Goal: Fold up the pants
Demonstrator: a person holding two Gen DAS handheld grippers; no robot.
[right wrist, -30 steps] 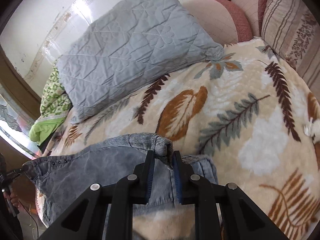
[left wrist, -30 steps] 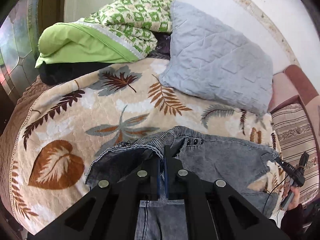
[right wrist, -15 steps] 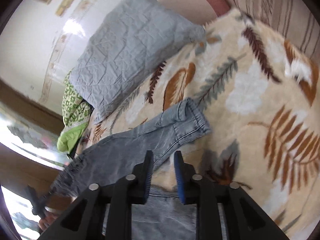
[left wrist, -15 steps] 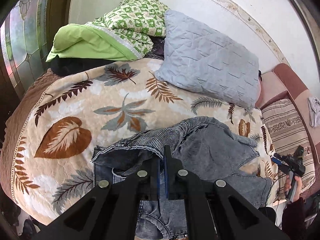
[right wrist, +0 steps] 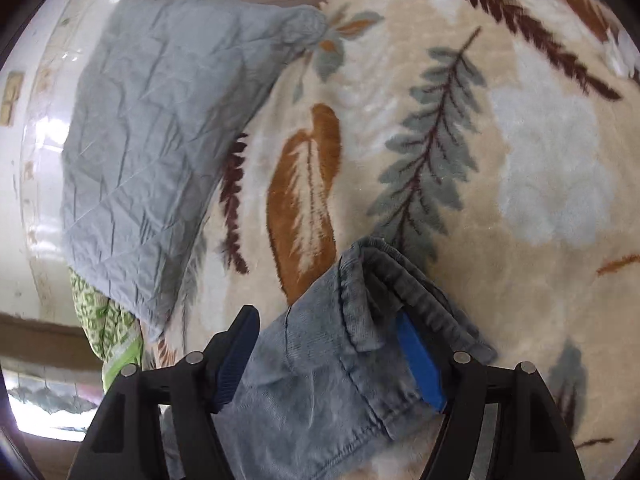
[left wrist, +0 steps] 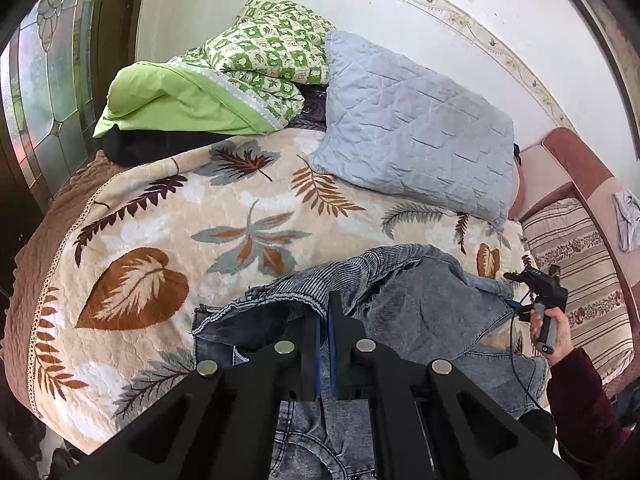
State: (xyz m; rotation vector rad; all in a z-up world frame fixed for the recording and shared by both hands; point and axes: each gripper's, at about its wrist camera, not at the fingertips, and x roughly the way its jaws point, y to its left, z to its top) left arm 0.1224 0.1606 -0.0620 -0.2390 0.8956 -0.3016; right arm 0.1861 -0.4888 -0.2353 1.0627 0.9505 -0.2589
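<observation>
Grey-blue denim pants (left wrist: 420,304) lie bunched on the leaf-patterned blanket (left wrist: 168,240). My left gripper (left wrist: 324,312) is shut on the ribbed waistband edge of the pants and holds it lifted a little. In the right wrist view my right gripper (right wrist: 324,344) is wide open, with the pants' waistband corner (right wrist: 352,340) lying between its blue-padded fingers (right wrist: 420,356) on the blanket (right wrist: 520,160). The right gripper also shows in the left wrist view (left wrist: 536,284), at the pants' right edge.
A grey quilted pillow (left wrist: 416,136) and a green patterned quilt (left wrist: 240,80) lie at the head of the bed by the wall. A striped cushion (left wrist: 580,272) sits at the right. The pillow also shows in the right wrist view (right wrist: 160,120).
My right gripper has let go of the waistband and opened wide. My left gripper has pulled back with the waistband, and the pants have dropped onto the blanket.
</observation>
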